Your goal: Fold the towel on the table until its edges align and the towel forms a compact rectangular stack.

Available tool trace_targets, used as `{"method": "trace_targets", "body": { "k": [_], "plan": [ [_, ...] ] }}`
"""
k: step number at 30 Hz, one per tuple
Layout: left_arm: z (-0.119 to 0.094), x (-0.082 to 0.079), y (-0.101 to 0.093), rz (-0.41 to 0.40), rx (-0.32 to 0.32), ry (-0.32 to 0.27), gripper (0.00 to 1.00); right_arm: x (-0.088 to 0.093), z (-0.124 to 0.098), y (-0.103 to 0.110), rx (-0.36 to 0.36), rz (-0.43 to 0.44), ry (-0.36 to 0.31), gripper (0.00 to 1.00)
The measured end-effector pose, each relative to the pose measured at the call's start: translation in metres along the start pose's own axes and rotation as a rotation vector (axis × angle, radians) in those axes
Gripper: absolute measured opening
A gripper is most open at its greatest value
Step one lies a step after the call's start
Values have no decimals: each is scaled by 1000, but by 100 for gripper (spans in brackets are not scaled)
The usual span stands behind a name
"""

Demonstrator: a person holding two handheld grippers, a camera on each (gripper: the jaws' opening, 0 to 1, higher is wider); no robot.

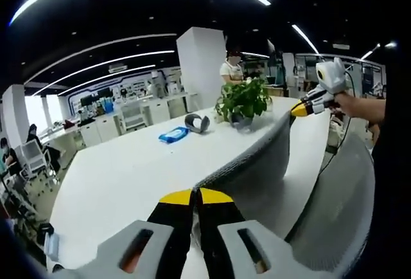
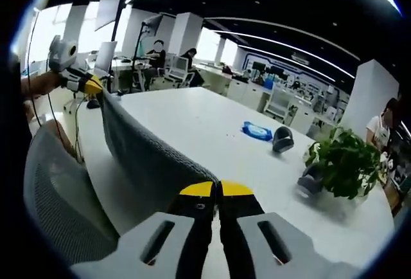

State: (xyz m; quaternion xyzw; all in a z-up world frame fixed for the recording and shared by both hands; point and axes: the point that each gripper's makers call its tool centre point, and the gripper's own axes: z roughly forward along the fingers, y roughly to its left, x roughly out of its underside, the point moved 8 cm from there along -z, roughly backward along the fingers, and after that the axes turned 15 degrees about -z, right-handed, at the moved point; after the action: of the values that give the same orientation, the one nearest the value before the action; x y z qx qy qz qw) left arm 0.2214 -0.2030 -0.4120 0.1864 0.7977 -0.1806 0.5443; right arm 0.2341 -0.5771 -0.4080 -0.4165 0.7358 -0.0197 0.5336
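Note:
A grey towel [image 1: 257, 163] is held up, stretched taut between both grippers above the white table [image 1: 128, 170]. My left gripper [image 1: 196, 195] is shut on one top corner, its yellow tips pressed together. At the far corner my right gripper [image 1: 297, 109], held by a hand, pinches the towel. From the right gripper view the same towel [image 2: 141, 157] runs from my right gripper [image 2: 217, 189], shut on it, away to my left gripper [image 2: 96, 88]. The rest of the cloth hangs down off the near table edge.
On the table [image 2: 192, 125] stand a potted plant [image 1: 243, 99] [image 2: 343, 163], a blue packet [image 1: 173, 135] [image 2: 257, 131] and a grey roll [image 1: 197, 123] [image 2: 282, 139]. Desks, chairs and people fill the office behind.

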Motion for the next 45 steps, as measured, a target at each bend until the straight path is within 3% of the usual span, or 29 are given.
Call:
{"method": "trace_targets", "body": {
  "k": [12,17,26,29,32,45],
  "plan": [
    [33,9,17,53,28,92,2,20,33,-7,-60,11,53,0],
    [42,14,24,34,38,110,2,30,48,-8,-87,7,79,0],
    [60,24,35,162,37,197,2,49,73,-13,-145,-1,144,0],
    [64,23,39,113,38,187,1,48,77,-15,-157,49,110,0],
    [72,28,42,117,41,199,1,50,83,-15,-171,-21,150,0],
    [96,38,58,100,26,240,0,63,121,-20,-222,-35,180,0]
  ]
}}
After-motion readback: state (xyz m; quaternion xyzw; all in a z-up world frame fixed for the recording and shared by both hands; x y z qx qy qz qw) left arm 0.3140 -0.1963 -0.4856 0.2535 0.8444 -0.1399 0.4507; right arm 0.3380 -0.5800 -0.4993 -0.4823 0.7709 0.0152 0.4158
